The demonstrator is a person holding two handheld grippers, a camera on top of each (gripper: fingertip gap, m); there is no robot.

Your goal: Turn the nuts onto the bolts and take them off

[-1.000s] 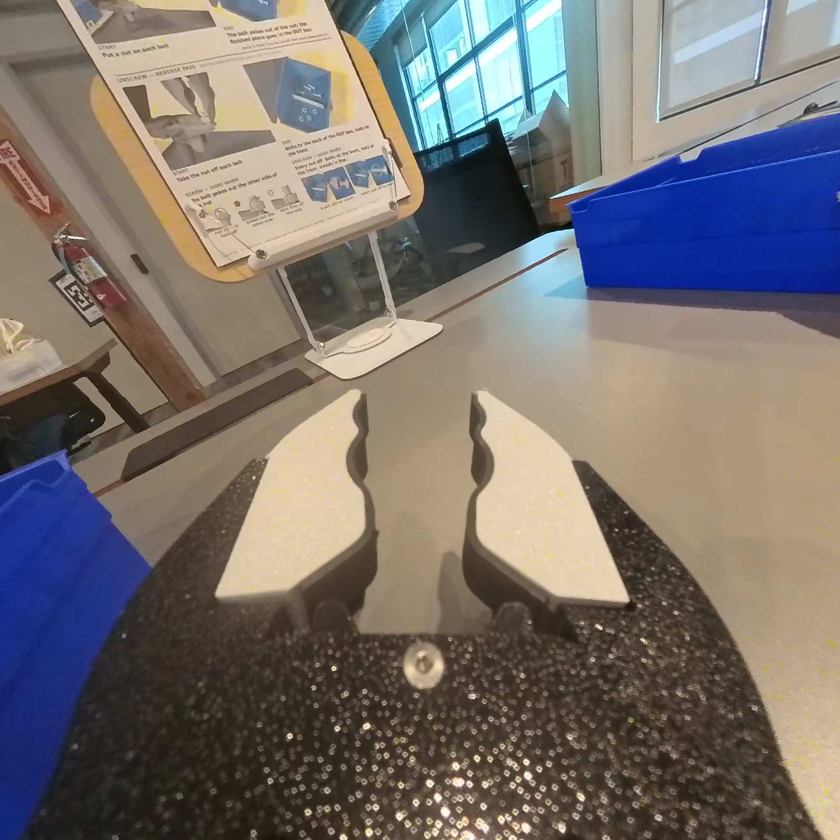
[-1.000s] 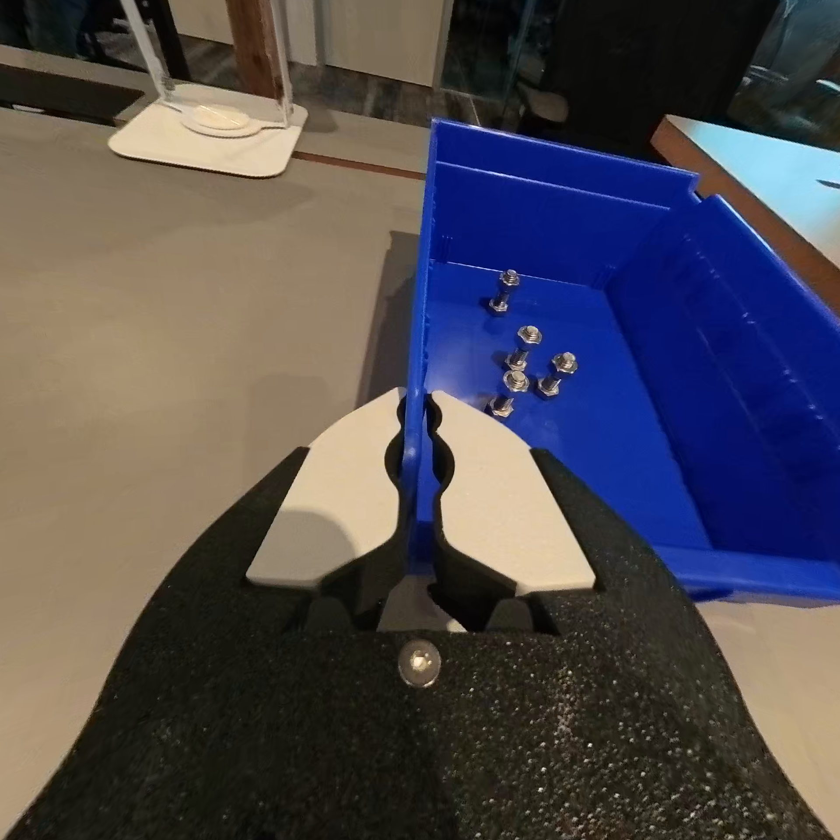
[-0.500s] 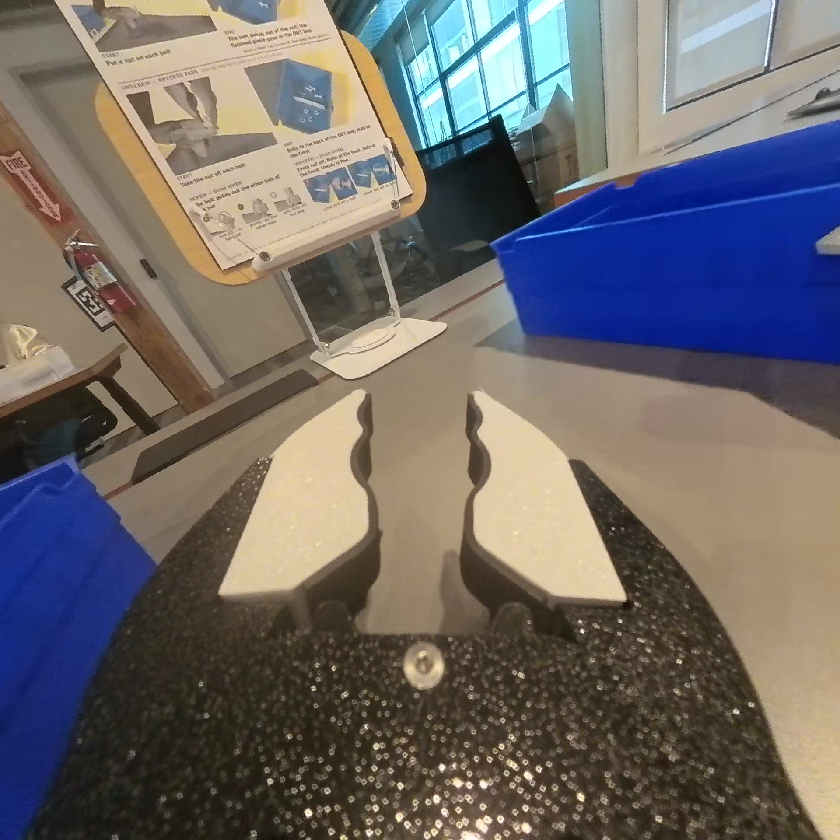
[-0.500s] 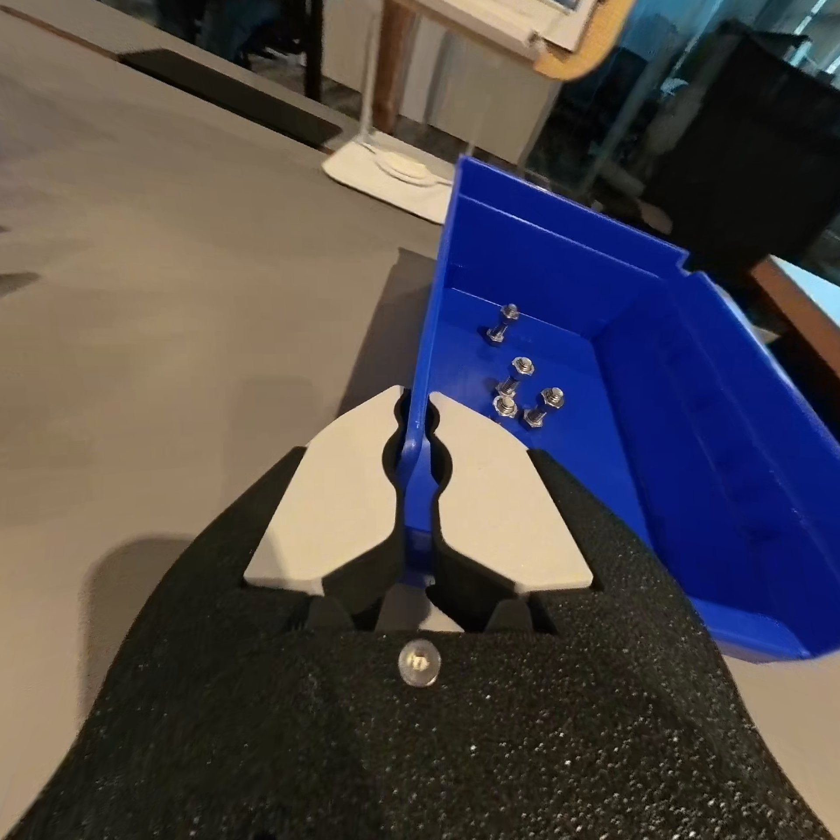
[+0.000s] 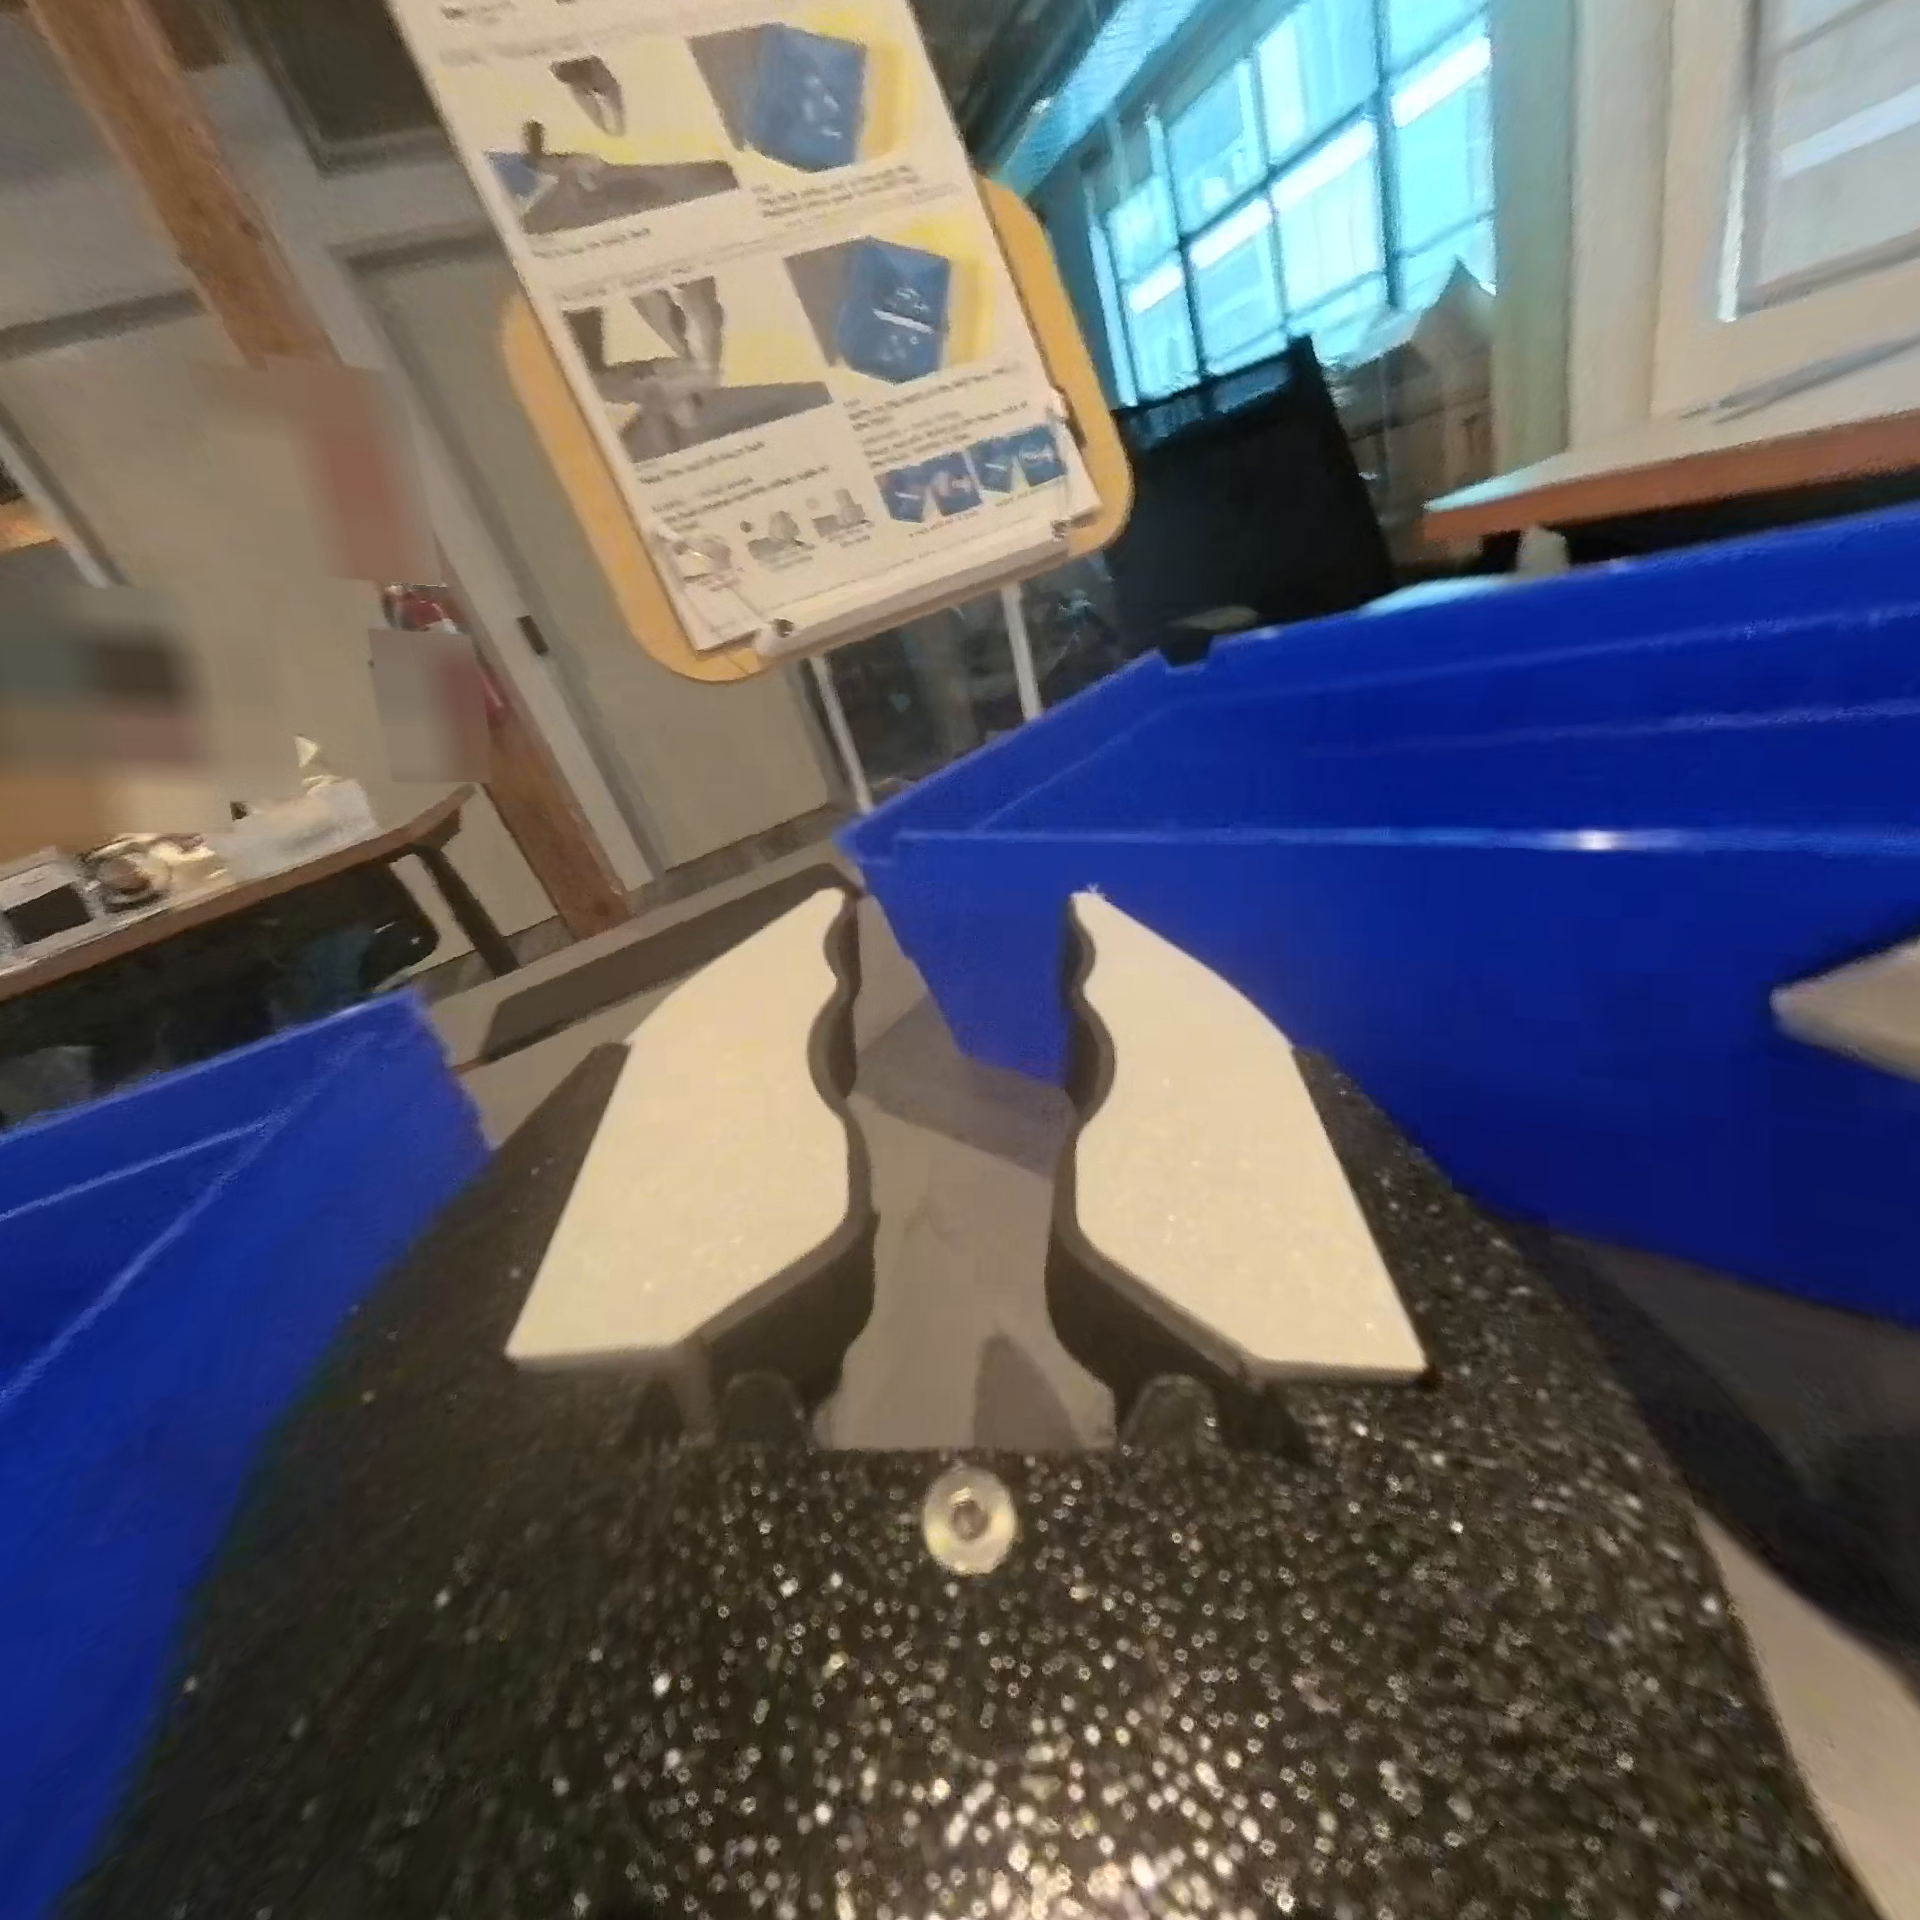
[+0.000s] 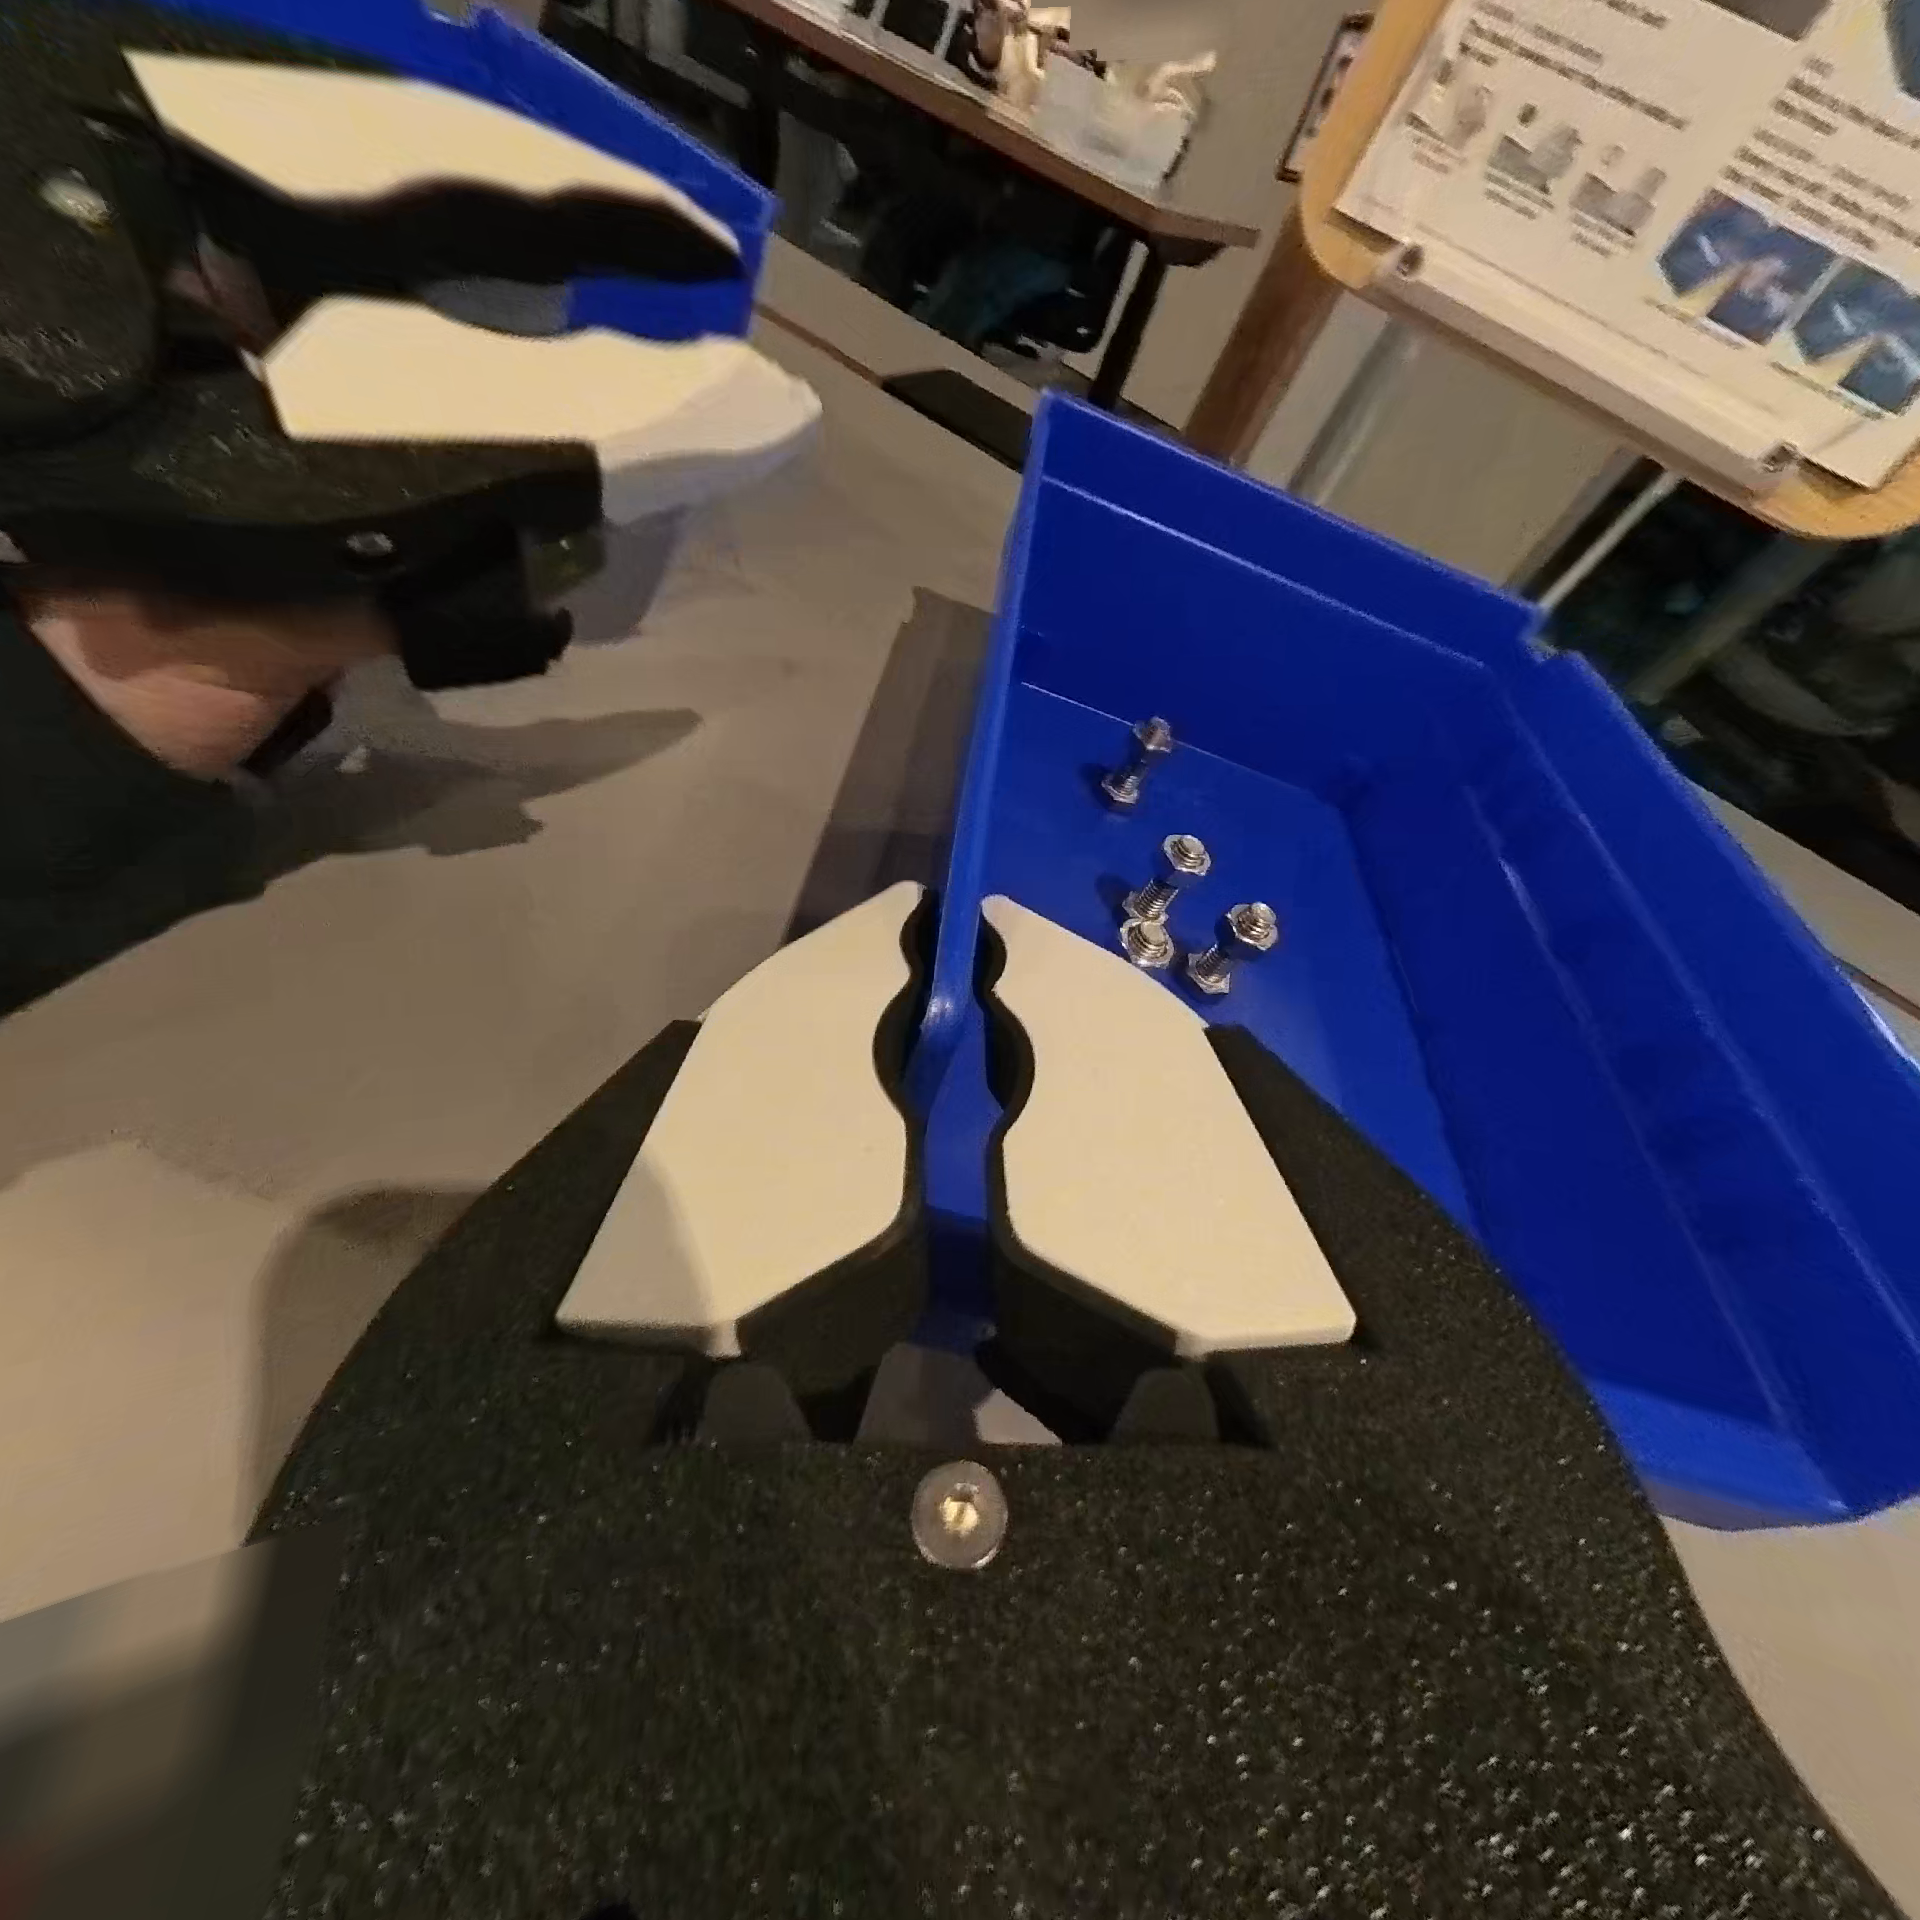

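Observation:
Several steel bolts with nuts [image 6: 1169,878] lie on the floor of a blue bin [image 6: 1558,935]. My right gripper [image 6: 951,904] is shut on the bin's left wall, one finger inside and one outside. My left gripper [image 5: 961,935] is open and empty, low over the grey table, with the near corner of the same bin [image 5: 1455,987] just beyond its fingertips. The left gripper also shows in the right wrist view [image 6: 774,322], at the upper left and held by a hand [image 6: 187,686]. A tip of the right gripper's finger [image 5: 1849,1008] shows at the right edge of the left wrist view.
A second blue bin [image 5: 208,1195] stands close on the left of my left gripper and shows behind it in the right wrist view [image 6: 623,125]. An instruction board on a stand [image 5: 810,364] is at the table's far edge. A side table [image 5: 260,883] stands beyond.
The right gripper has kept its grip and the bin has come left across the table, from far right to just before the left gripper. The left gripper has stayed open.

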